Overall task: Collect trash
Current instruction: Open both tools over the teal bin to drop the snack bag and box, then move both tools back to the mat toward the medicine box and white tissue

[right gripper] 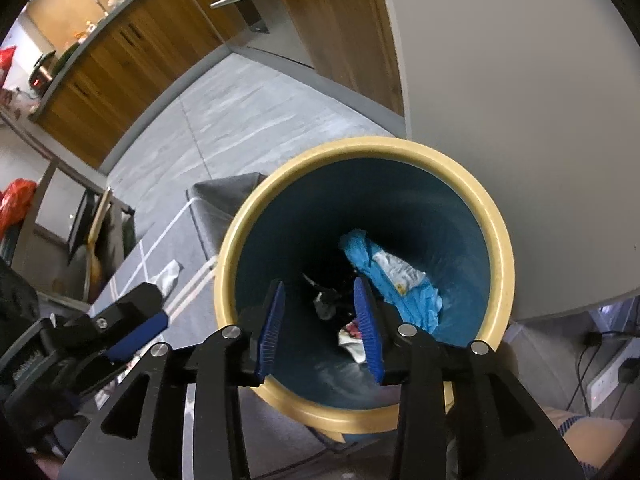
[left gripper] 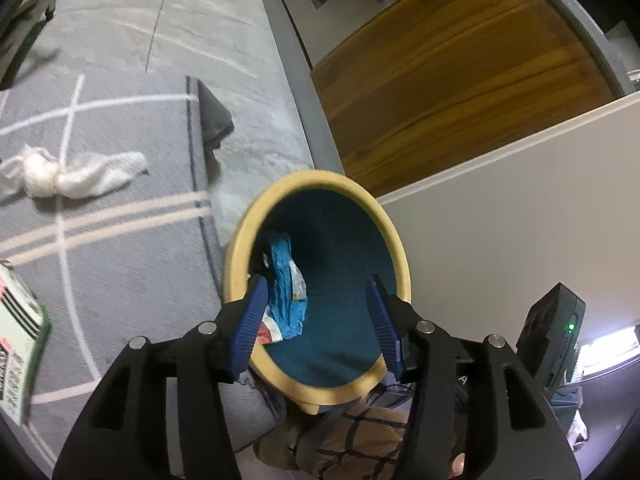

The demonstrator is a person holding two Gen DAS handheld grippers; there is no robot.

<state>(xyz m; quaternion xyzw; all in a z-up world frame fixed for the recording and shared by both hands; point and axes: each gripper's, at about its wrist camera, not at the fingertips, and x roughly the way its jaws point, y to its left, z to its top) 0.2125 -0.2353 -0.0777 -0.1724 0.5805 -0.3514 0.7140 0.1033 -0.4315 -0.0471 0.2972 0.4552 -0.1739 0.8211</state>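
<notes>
A round bin with a cream rim [left gripper: 256, 216] [right gripper: 496, 236] and blue inside stands on the floor by a white wall. Inside lie a crumpled blue wrapper [left gripper: 282, 280] [right gripper: 404, 284] and other scraps. My left gripper [left gripper: 316, 320] is open and empty above the bin's mouth; it also shows in the right wrist view [right gripper: 132, 320]. My right gripper [right gripper: 320, 324] is open and empty over the bin opening. A crumpled white tissue [left gripper: 68, 176] [right gripper: 168, 274] lies on the grey rug left of the bin. A green and white box [left gripper: 20, 344] lies at the far left.
A grey patterned rug [left gripper: 120, 260] has a folded-up corner [left gripper: 214, 120]. Wooden cabinets [right gripper: 120, 60] line the far wall. A white wall panel [left gripper: 500, 220] stands right of the bin. A power strip with cables [right gripper: 608, 376] lies on the floor at the right.
</notes>
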